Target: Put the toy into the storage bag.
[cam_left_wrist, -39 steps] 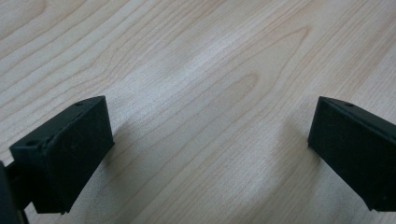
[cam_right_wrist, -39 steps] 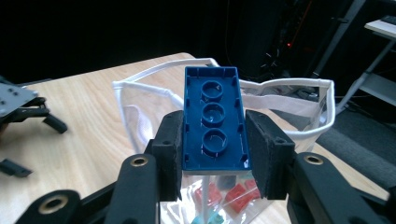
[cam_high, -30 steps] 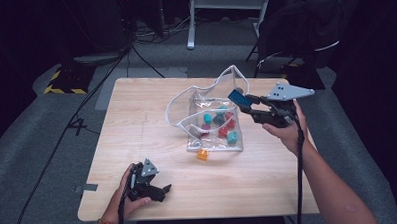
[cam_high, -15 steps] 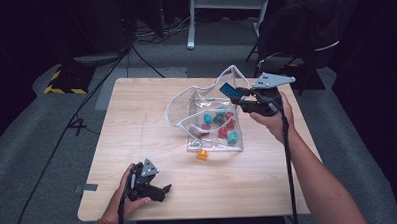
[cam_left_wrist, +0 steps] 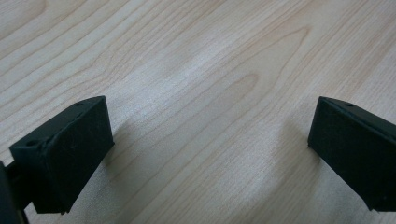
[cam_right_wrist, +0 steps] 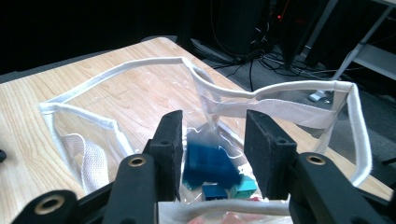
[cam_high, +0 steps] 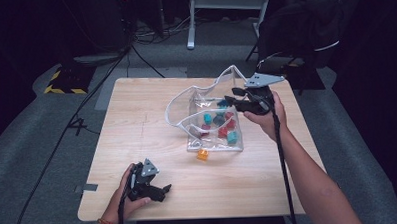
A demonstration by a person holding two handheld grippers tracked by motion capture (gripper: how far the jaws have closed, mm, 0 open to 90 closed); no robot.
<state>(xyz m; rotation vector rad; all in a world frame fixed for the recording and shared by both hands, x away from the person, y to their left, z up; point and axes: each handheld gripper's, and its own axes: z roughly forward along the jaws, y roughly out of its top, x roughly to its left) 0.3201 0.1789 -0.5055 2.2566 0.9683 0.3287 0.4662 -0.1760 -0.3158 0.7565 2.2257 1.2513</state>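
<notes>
Looking down from the high view, the right gripper point(cam_high: 232, 100) hangs at the far right corner of a clear plastic bag point(cam_high: 211, 116) with white fabric trim, standing open near the middle of the tabletop point(cam_high: 136, 119). Small coloured blocks point(cam_high: 219, 122) lie inside it, and one orange block point(cam_high: 203, 154) sits on the wood just outside the bag's near edge. The left gripper point(cam_high: 161, 191) rests low at the near left, well apart from the bag.

From the left gripper view, its fingers point(cam_left_wrist: 65, 149) stand wide apart over bare wood, with nothing between them.

From the right gripper view, the fingers point(cam_right_wrist: 170, 144) are part-way apart and a blue block point(cam_right_wrist: 208, 165) shows between them; whether it is pinched or has already dropped into the bag I cannot tell. The white rim point(cam_right_wrist: 280, 100) arches beyond the fingertips.

The bag looks light, thin and floppy, likely to crumple or slide if pushed; the stitched rim seems the firmest place to grip. The blocks look hard, light and easy to pinch across flat sides.

Compared with a second ago, the right gripper has swung in from beside the bag toward its mouth, while the left has stayed put.
</notes>
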